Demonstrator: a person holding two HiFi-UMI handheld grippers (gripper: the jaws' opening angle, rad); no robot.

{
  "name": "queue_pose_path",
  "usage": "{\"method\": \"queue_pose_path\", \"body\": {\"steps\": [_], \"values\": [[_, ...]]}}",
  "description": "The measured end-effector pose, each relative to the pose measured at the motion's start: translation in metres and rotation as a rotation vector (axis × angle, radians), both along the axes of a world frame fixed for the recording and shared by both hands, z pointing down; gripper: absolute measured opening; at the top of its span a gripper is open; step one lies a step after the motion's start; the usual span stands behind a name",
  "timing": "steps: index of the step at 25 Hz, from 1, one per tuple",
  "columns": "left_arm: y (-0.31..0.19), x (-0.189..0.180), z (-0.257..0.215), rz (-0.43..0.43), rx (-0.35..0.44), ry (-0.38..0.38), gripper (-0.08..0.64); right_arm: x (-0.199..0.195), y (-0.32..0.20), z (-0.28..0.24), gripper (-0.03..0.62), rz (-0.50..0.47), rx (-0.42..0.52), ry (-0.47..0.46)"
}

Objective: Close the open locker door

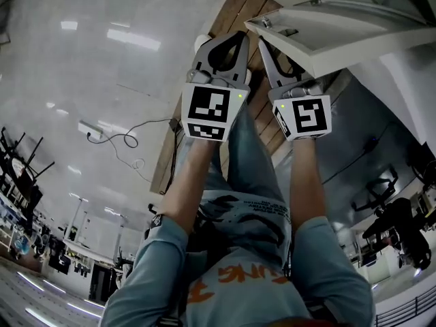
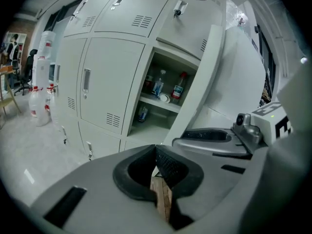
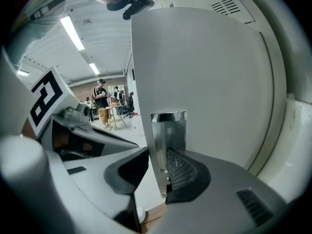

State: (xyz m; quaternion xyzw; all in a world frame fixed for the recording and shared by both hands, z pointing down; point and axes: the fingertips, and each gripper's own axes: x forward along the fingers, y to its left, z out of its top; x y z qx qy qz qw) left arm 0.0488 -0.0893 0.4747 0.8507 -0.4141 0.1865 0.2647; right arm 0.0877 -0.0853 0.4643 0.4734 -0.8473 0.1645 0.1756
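The open locker door (image 1: 340, 33) is a pale grey panel that juts out at the top right of the head view. In the right gripper view its free edge (image 3: 155, 145) runs upright between my jaws, beside a shiny recessed handle (image 3: 168, 128). My right gripper (image 3: 157, 152) is shut on that edge, one ribbed pad on the handle face and the other jaw against the back. My left gripper (image 1: 221, 46) hangs just left of it, shut (image 2: 156, 150) and holding nothing. The open compartment (image 2: 161, 116) holds bottles (image 2: 158, 84) on a shelf.
Closed lockers (image 2: 102, 82) stand left of and above the open one. A wooden floor strip (image 1: 238, 19) runs below the grippers. A cable (image 1: 122, 142) lies on the floor to the left and office chairs (image 1: 395, 230) stand to the right. People (image 3: 102, 101) stand far back by a table.
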Motion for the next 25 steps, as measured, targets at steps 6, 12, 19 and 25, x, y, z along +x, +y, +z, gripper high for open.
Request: {"method": "queue_pose_path", "body": {"steps": [6, 12, 19, 25], "values": [[-0.021, -0.01, 0.002, 0.018, 0.013, -0.004, 0.021, -0.008, -0.026, 0.004, 0.124, 0.096, 0.0, -0.02], [-0.048, -0.019, -0.006, 0.014, 0.026, 0.005, 0.021, -0.016, -0.058, 0.001, 0.124, 0.16, 0.012, -0.034], [-0.079, -0.027, -0.005, 0.017, 0.034, 0.014, 0.021, -0.024, -0.1, 0.001, 0.117, 0.195, 0.02, -0.033], [-0.108, -0.024, -0.002, 0.024, 0.044, 0.034, 0.021, -0.023, -0.135, 0.008, 0.097, 0.222, 0.04, -0.011]]}}
